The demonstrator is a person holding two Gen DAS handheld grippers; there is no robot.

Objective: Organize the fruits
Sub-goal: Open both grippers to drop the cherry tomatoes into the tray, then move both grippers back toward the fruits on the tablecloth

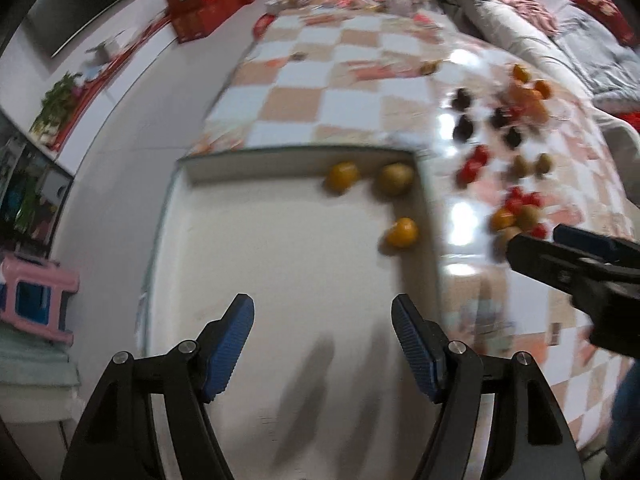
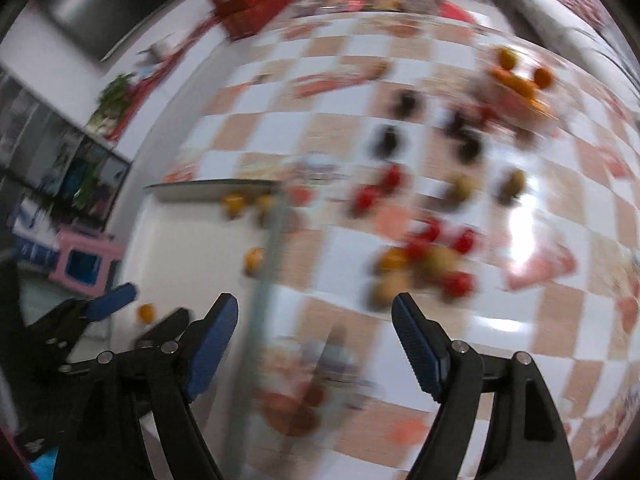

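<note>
**Both grippers spread and empty over tray and table**

Left gripper (image 1: 322, 316): jaws spread wide, nothing between the blue pads, pointing steeply down over the bare middle of the white tray (image 1: 256, 264). Right gripper (image 2: 314, 314): jaws also spread, nothing held; it hangs over the tray's right wall and the checkered tablecloth (image 2: 520, 360) just beside it. In the left wrist view the right gripper comes in from the right edge, fingertips near the closest fruit pile.

Tray sits at the table's left side. In it: one orange (image 1: 343, 176) and a brownish-yellow round fruit (image 1: 396, 178) side by side at the far right corner against the far wall, a second orange (image 1: 402, 232) further along the right wall, apart from the other two. The right wrist view shows one more small orange (image 2: 146, 312) on the tray floor, between the left gripper's fingers as seen from there; contact cannot be told.

Outside the tray, on the tablecloth to its right: a near pile of red tomatoes (image 2: 460, 282), brownish fruits and an orange; red ones (image 1: 474, 162) further back; two greenish-brown kiwi-like fruits (image 1: 532, 164); several dark round fruits (image 1: 464, 126); oranges heaped at the far right edge (image 1: 528, 96). Both views motion-blurred, so fruit types are uncertain.

Red boxes (image 1: 204, 4) and clutter at the table's far end. Pink stool (image 1: 36, 300) on the floor at left.
</note>
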